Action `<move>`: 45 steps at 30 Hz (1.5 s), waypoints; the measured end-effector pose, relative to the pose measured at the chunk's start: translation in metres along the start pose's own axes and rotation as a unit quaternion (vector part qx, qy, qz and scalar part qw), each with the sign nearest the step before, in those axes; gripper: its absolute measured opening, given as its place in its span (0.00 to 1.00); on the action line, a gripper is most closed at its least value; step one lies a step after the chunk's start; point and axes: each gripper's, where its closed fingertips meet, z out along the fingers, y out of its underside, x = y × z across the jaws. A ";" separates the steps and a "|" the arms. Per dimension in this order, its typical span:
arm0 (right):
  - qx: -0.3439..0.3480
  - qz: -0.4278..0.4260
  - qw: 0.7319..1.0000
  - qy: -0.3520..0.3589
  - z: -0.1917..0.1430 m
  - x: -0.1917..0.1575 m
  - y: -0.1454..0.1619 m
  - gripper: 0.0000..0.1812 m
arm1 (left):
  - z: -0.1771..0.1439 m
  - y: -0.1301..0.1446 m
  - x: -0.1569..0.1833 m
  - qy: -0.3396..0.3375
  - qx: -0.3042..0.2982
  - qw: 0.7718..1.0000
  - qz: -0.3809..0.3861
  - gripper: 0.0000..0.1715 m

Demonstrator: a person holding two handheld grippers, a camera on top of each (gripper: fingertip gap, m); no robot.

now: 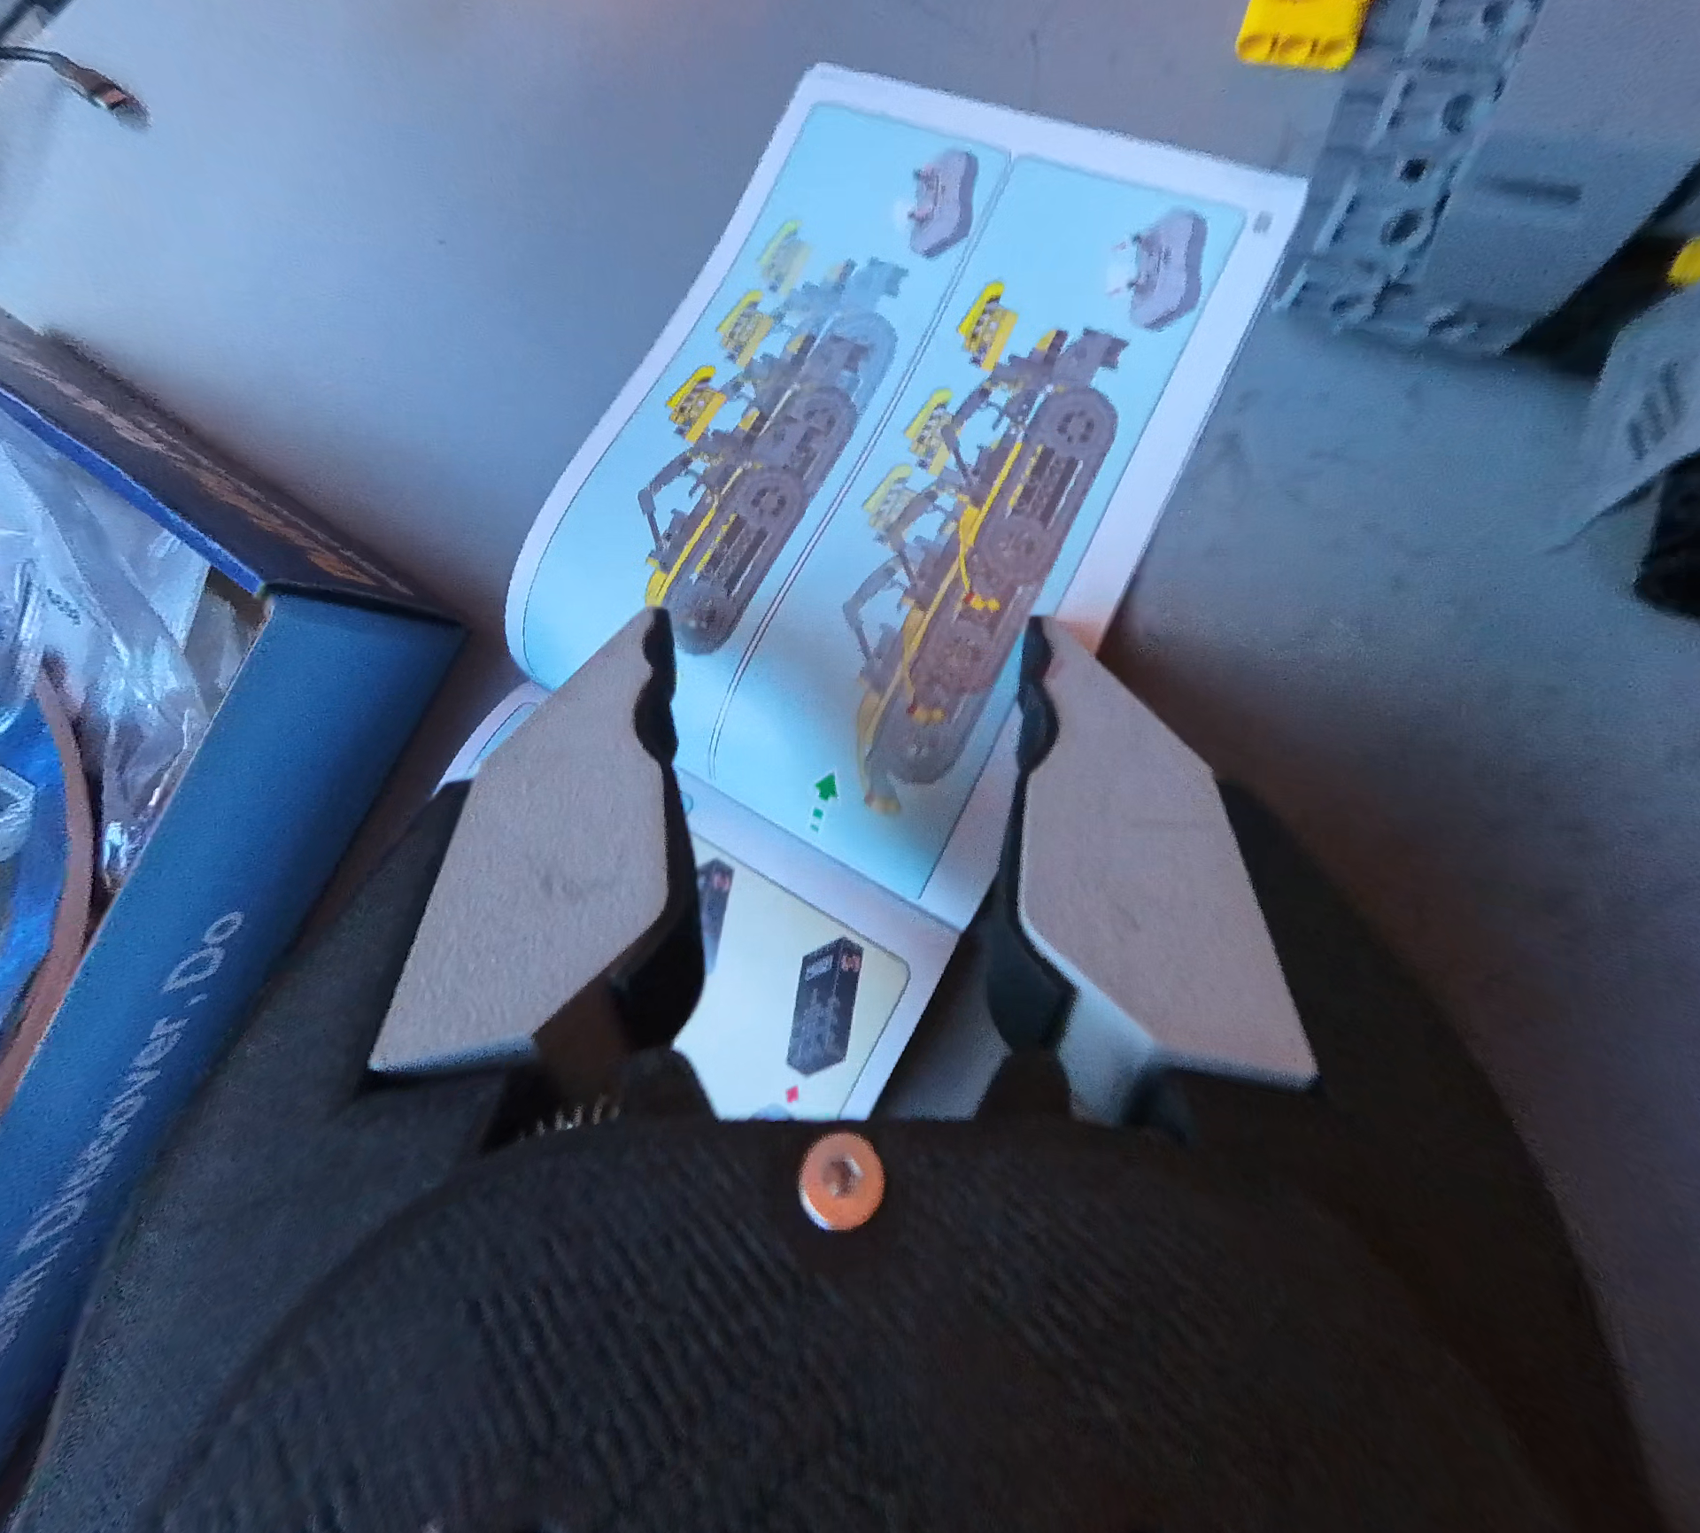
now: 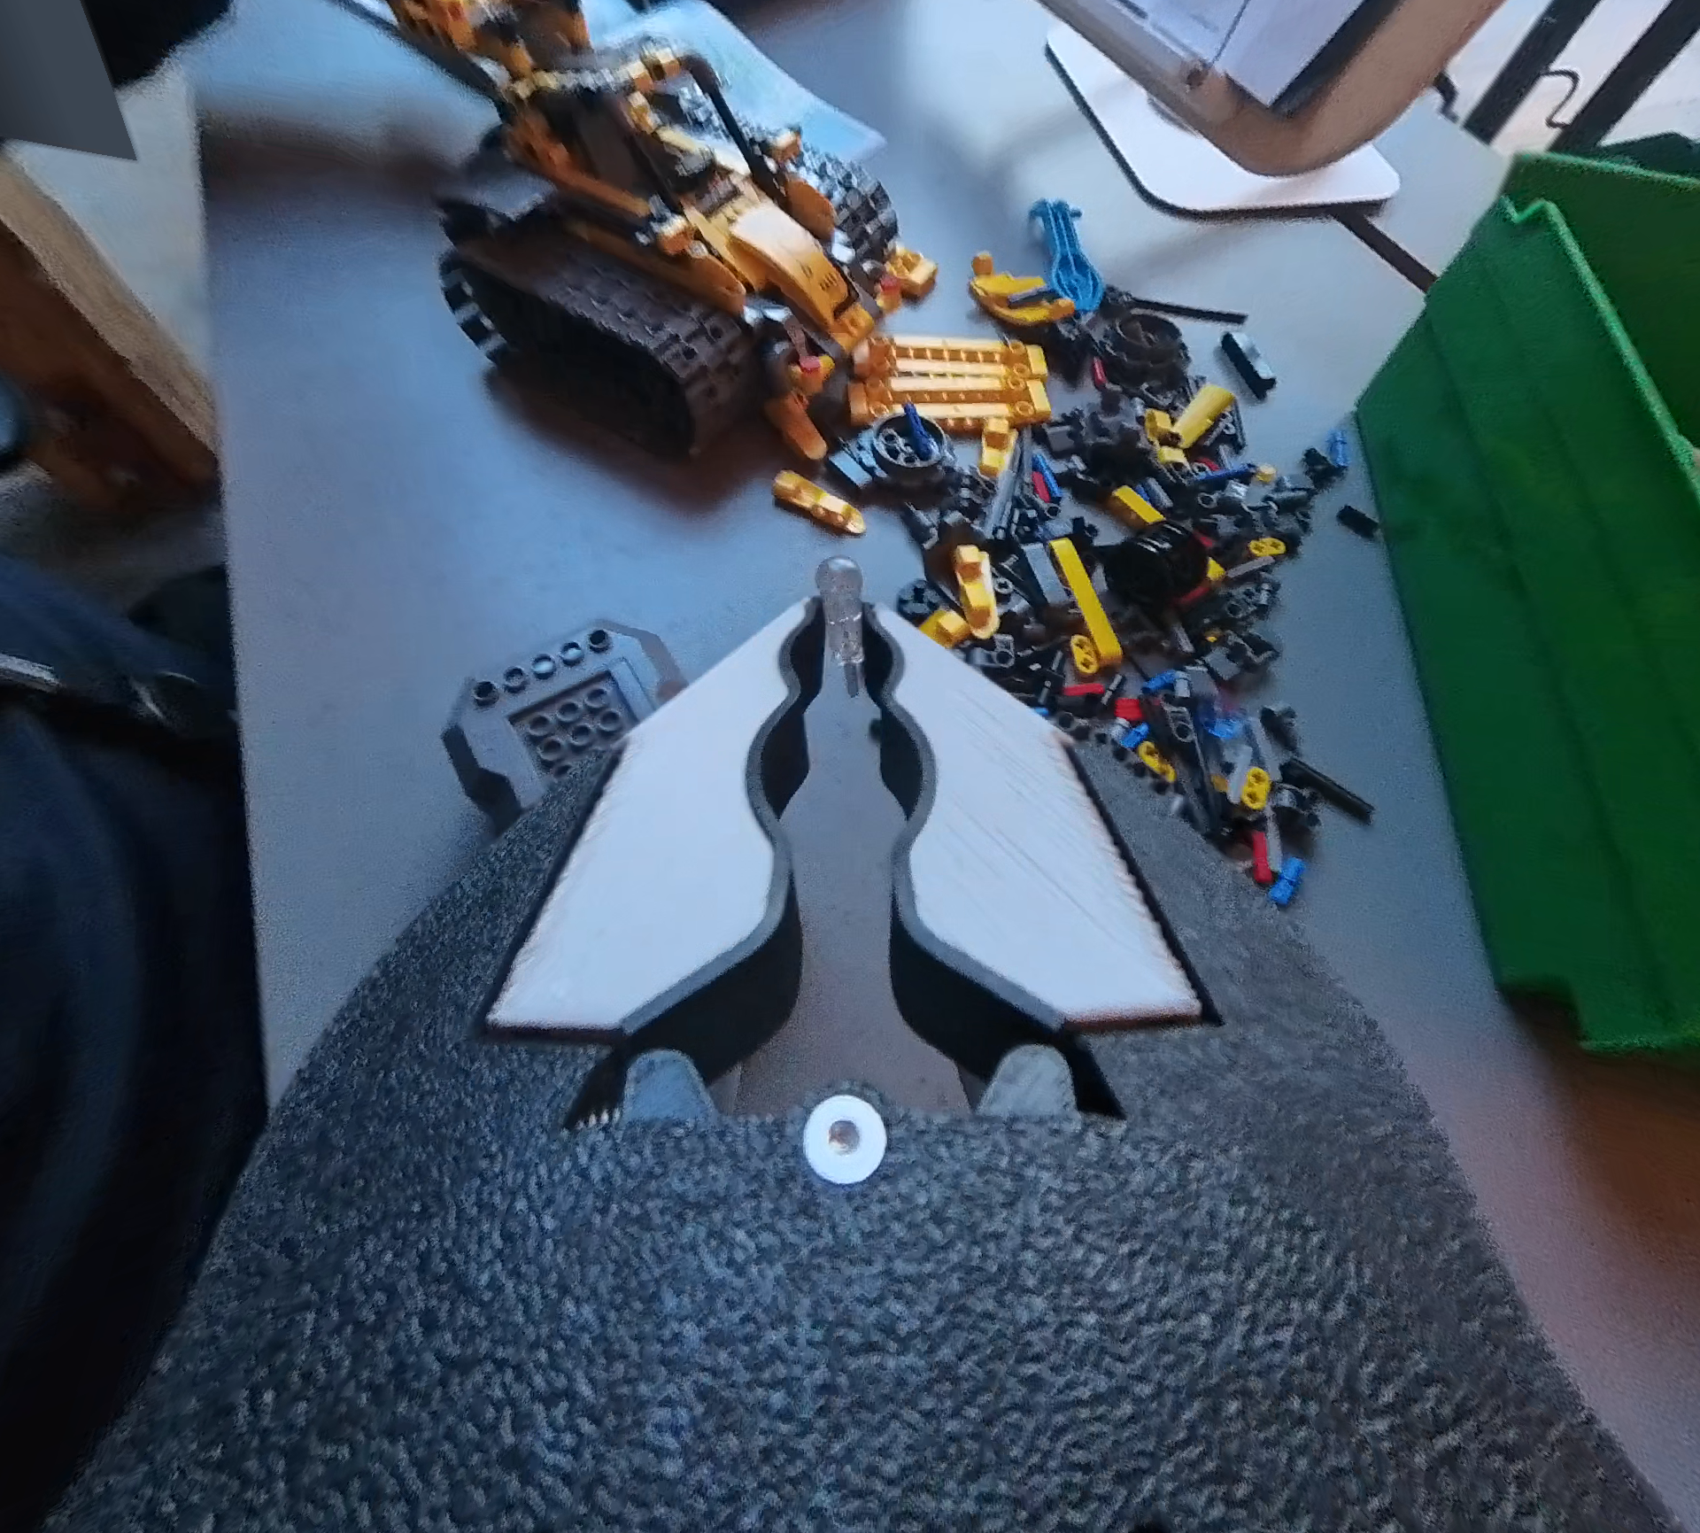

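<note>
My left gripper [image 1: 846,651] is open above an open instruction booklet [image 1: 920,421] that lies on the grey table [image 1: 414,247]. Nothing is between its fingers. My right gripper [image 2: 839,628] is shut on a small clear plastic piece [image 2: 841,615], a thin stem with a rounded head that sticks out past the fingertips. It hovers above the table, near a pile of loose black, yellow, blue and red building pieces [image 2: 1150,569]. A yellow and black tracked vehicle model [image 2: 662,247] stands farther off.
A blue open box with plastic bags [image 1: 184,753] lies left of the booklet. A grey and yellow built part [image 1: 1435,109] is at the upper right. A dark studded block [image 2: 552,716] sits left of the right fingers. A green bin [image 2: 1564,569] stands on the right, a sign stand [image 2: 1242,136] behind. One gripper's finger ends stand about 45 cm off the other's.
</note>
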 end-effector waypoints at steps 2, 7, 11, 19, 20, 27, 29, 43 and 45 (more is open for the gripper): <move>-0.035 -0.016 0.999 0.012 0.005 0.003 0.008 0.04 | 0.000 0.007 0.004 0.007 -0.009 1.000 0.018 0.43; -0.104 -0.054 0.993 0.024 0.015 0.005 0.027 0.04 | -0.005 0.011 0.017 0.047 0.006 0.999 0.025 0.43; -0.077 -0.024 0.997 -0.008 0.017 -0.001 0.021 0.04 | -0.007 0.010 0.021 0.053 0.018 0.998 0.023 0.41; 0.017 0.035 0.996 -0.083 -0.003 -0.020 -0.001 0.04 | 0.000 0.010 0.035 0.110 0.036 0.993 -0.019 0.14; 0.024 0.032 0.995 -0.092 -0.006 -0.023 -0.002 0.04 | 0.000 0.010 0.038 0.121 0.042 0.991 -0.023 0.08; 0.026 0.035 0.987 -0.156 -0.022 -0.044 0.007 0.04 | -0.007 0.017 0.042 0.141 0.037 0.988 -0.045 0.00; 0.039 0.030 0.982 -0.184 -0.030 -0.055 0.004 0.04 | -0.011 0.022 0.044 0.138 0.030 0.989 -0.046 0.00; 0.039 0.032 0.975 -0.218 -0.035 -0.069 0.017 0.04 | -0.045 0.056 0.063 0.135 -0.012 0.990 -0.038 0.00; 0.044 0.035 0.975 -0.217 -0.035 -0.068 0.015 0.04 | -0.051 0.054 0.063 0.121 -0.003 0.992 -0.043 0.09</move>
